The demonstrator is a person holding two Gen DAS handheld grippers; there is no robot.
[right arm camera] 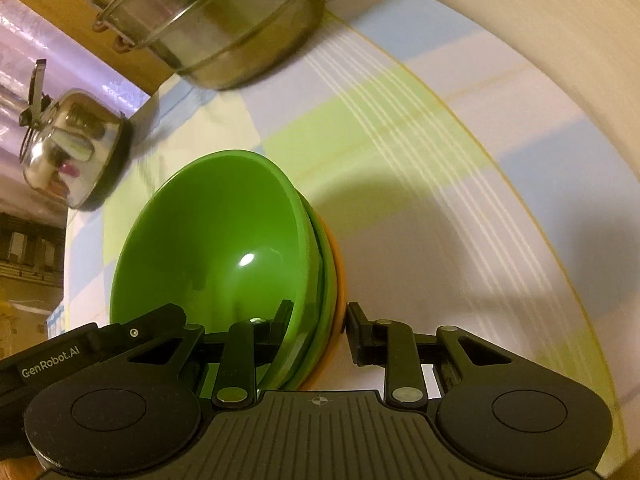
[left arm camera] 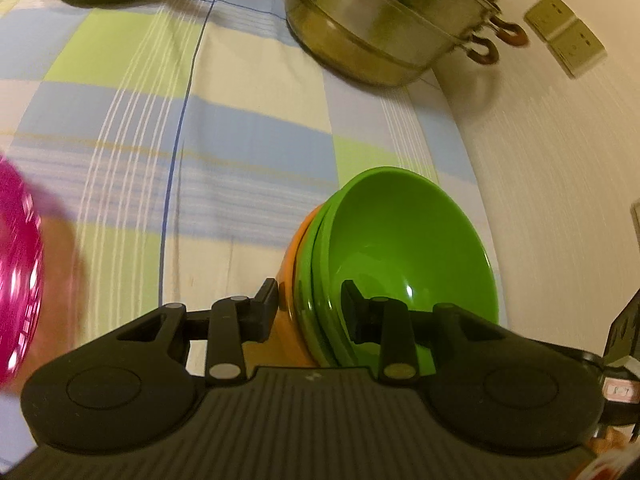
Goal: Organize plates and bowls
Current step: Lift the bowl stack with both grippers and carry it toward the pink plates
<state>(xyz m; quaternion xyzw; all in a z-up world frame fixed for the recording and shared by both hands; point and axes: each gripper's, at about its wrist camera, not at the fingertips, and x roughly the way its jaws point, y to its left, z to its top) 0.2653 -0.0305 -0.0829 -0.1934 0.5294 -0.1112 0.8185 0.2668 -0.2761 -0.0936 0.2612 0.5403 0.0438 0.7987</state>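
Green plastic bowls sit nested one inside another, with an orange bowl as the outermost shell of the stack; the innermost green bowl holds nothing. The stack is tipped on edge above a checked tablecloth of blue, lime and cream squares.

In the left wrist view the stack fills the lower right of the frame, and the left gripper is narrowed onto its rim: one finger against the orange outside, the other inside the green bowl. In the right wrist view the same stack sits at lower centre-left, and the right gripper straddles its rim; its inner finger lies inside the green bowl, while whether the outer pad touches the orange edge cannot be told.

A stacked steel steamer pot with brown handles stands at the upper right of the left view and upper left of the right view. Only the left view shows a blurred pink dish at the left edge and wall sockets at the upper right. Only the right view shows a whole shiny steel kettle at the left edge.
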